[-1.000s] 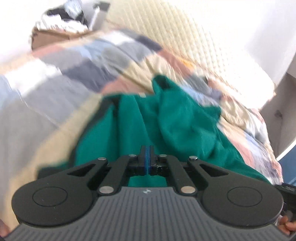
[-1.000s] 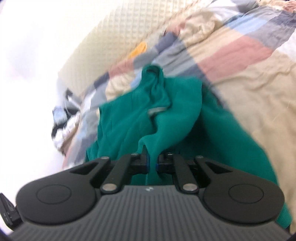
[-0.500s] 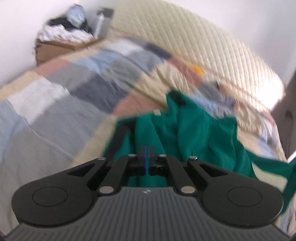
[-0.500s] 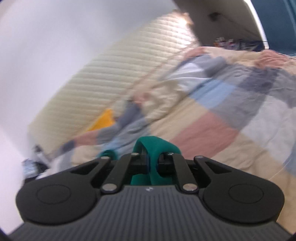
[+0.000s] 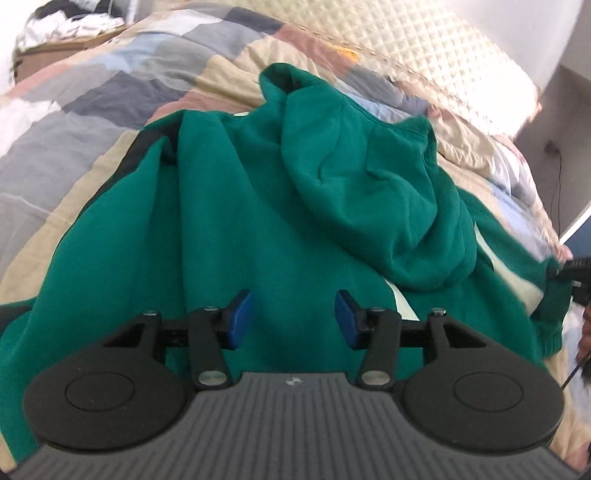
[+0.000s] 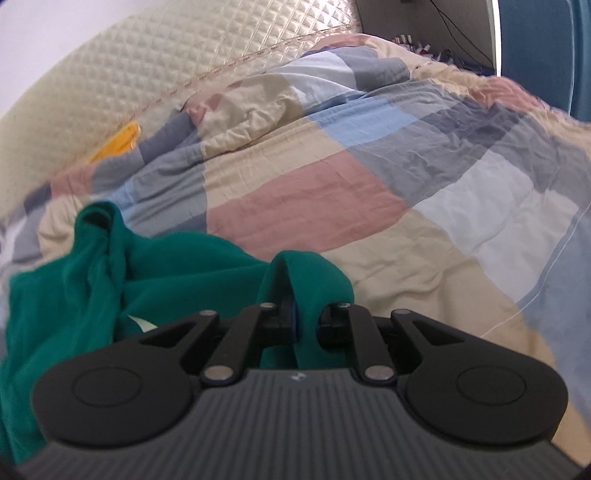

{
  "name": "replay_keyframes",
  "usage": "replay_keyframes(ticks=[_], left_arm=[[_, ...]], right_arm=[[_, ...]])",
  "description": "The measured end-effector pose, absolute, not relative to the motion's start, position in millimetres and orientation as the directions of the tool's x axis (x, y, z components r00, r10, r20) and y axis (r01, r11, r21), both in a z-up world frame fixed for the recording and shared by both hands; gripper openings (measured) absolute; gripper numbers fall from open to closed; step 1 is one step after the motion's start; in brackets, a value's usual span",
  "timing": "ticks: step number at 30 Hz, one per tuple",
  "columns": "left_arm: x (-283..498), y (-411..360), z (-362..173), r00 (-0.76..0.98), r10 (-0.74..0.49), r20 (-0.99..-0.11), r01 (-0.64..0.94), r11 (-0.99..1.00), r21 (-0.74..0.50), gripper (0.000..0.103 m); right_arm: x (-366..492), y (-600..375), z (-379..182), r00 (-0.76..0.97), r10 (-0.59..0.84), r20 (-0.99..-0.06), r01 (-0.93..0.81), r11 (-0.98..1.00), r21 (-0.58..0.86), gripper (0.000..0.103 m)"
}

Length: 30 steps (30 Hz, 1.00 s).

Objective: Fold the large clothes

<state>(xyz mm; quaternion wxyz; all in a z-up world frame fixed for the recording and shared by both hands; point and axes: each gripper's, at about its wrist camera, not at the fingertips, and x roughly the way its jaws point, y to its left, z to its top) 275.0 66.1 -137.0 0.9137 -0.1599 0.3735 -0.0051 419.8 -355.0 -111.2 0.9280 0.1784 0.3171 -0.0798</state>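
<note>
Left hand-held gripper (image 5: pixel 293 319) spread above green hoodie (image 5: pixel 258 206), right hand-held gripper (image 6: pixel 306 323) apparently pinching sleeve

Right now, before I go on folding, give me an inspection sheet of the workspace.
Surface: patchwork quilt on the bed, wrinkled.
Job's things: green hoodie spread but rumpled, hood bunched on top.
Clutter: pile of clothes on a box beyond the bed; yellow item by the headboard.
Grippers: left gripper open above the hoodie; right gripper shut on a hoodie fold.
Cables: one cable on the far wall.
Surroundings: quilted headboard, white wall.
</note>
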Motion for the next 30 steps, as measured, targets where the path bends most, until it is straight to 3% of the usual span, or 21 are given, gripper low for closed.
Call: replay_keyframes(ticks=[2,5,7,13,18,21,22,25,28,30], left_arm=[[271.1,61.3,-137.6,0.725,-0.140,-0.674,-0.084,0.953,-0.290,0.056],[264.0,47.9,-134.9,0.734,-0.156,-0.661,-0.039,0.962,-0.270,0.059],[258.5,35.9,-134.0,0.735,-0.188,-0.652,0.008,0.963,-0.268,0.060],[245.1,-12.8,-134.0,0.716,-0.314,-0.623,0.204,0.948,-0.243,0.063],[242.7,-49.2,-155.7,0.627,-0.379,-0.680,0.305,0.923,-0.233,0.070],[244.1,-66.7,-168.2,0.622,-0.297,-0.725,0.286,0.947,-0.143,0.069],[244.0,-72.3,-168.8,0.631,-0.267,-0.728,0.284,0.953,-0.103,0.066],[241.0,-78.0,-170.6,0.654,-0.184,-0.734,0.237,0.971,-0.032,0.046],[240.0,-67.4,-169.0,0.670,-0.134,-0.730,0.202,0.979,0.006,0.016],[240.0,-54.2,-166.2,0.667,-0.128,-0.734,0.166,0.986,-0.021,0.011]], right_arm=[[415.8,-355.0,-108.3,0.782,-0.043,-0.621,0.269,0.923,0.275,0.022],[404.4,-351.7,-102.5,0.784,-0.053,-0.619,0.270,0.926,0.263,0.045],[392.2,-350.0,-97.1,0.795,-0.049,-0.605,0.269,0.922,0.279,0.075],[350.3,-337.2,-73.1,0.849,-0.002,-0.528,0.242,0.890,0.386,0.078],[317.7,-296.8,-75.7,0.858,0.062,-0.510,0.158,0.913,0.377,0.079],[306.8,-282.3,-82.9,0.844,0.113,-0.524,0.113,0.918,0.380,0.079],[305.7,-279.1,-83.8,0.840,0.126,-0.528,0.107,0.916,0.388,0.079],[309.1,-274.7,-85.2,0.838,0.125,-0.531,0.102,0.920,0.378,0.079],[313.7,-269.5,-93.1,0.821,0.140,-0.553,0.095,0.923,0.374,0.078],[317.1,-266.9,-101.2,0.802,0.160,-0.576,0.094,0.918,0.386,0.078]])
